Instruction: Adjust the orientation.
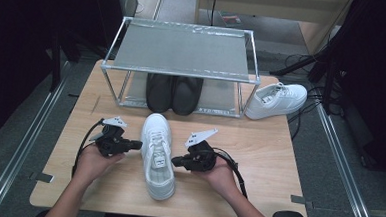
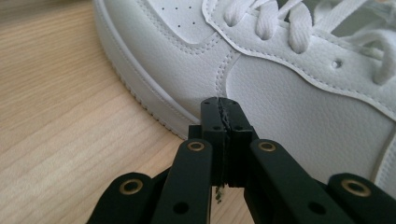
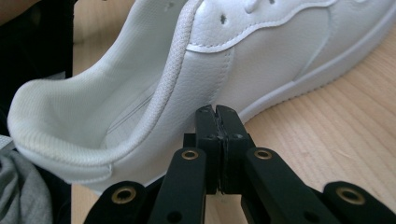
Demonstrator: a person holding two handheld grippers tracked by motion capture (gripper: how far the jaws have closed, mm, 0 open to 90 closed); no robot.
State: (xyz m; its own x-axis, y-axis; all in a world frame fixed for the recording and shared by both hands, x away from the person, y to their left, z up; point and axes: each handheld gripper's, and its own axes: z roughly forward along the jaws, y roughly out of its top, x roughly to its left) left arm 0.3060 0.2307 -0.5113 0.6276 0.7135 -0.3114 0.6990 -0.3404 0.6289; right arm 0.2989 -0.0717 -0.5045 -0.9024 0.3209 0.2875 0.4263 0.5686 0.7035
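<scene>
I have both tools closed down with nothing between the jaws: the left tool [image 1: 135, 145] sits clenched against the left side of the white shoe [image 1: 157, 154], and its own camera shows the two black tips pressed together right at the sole edge [image 2: 223, 116]. The right tool [image 1: 177, 162] is likewise clenched and empty, its tips near the shoe's right side by the heel opening [image 3: 218, 122]; I cannot tell whether they actually touch the leather. The shoe lies flat in the middle of the wooden surface [image 1: 264, 152], toe pointing away from me toward the metal rack [image 1: 181, 50], sitting between my two tools. As I judge it, the job is putting shoes onto that rack, and it is only partly along: a pair of black shoes [image 1: 174, 93] already stands on the lower shelf, while the top shelf is bare. This white shoe is not yet lifted or gripped, and its mate [image 1: 276, 100] waits on the surface just right of the rack. So both white shoes are left to place.
</scene>
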